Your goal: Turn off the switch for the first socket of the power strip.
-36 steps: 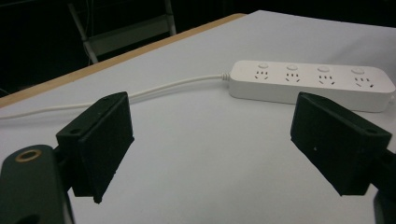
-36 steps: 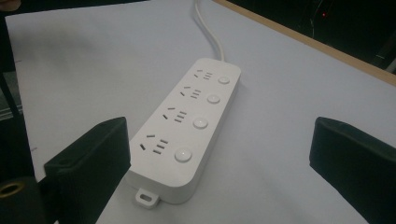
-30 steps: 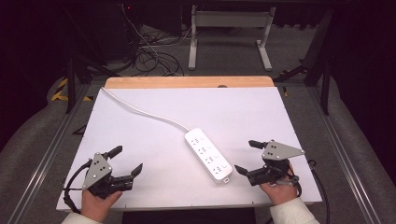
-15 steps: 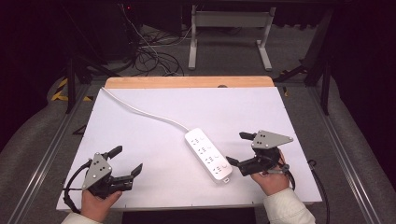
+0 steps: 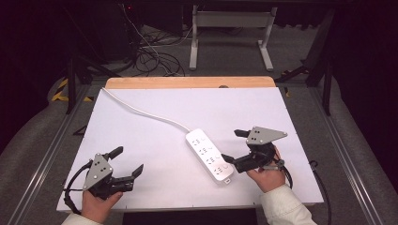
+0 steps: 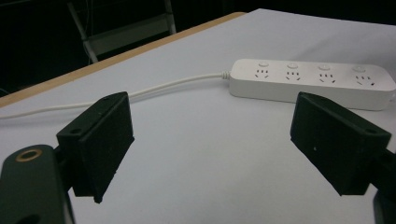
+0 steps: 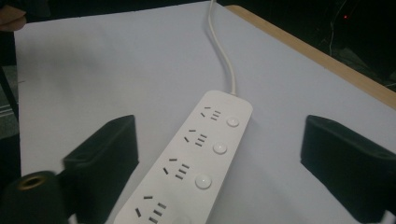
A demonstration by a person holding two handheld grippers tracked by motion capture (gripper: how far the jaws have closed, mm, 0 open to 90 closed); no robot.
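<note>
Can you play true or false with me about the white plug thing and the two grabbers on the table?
1. The power strip has four sockets in a row. True.
2. The right gripper is squeezing the power strip. False: its jaws are apart and have just been closing a little, with the strip lying between them, unpressed.
3. The left gripper is open with nothing between its jaws. True.
4. The cord runs off toward the right gripper. False: it leads away to the far left corner of the table.
5. A plug sits in one socket. False: every socket is empty.
</note>
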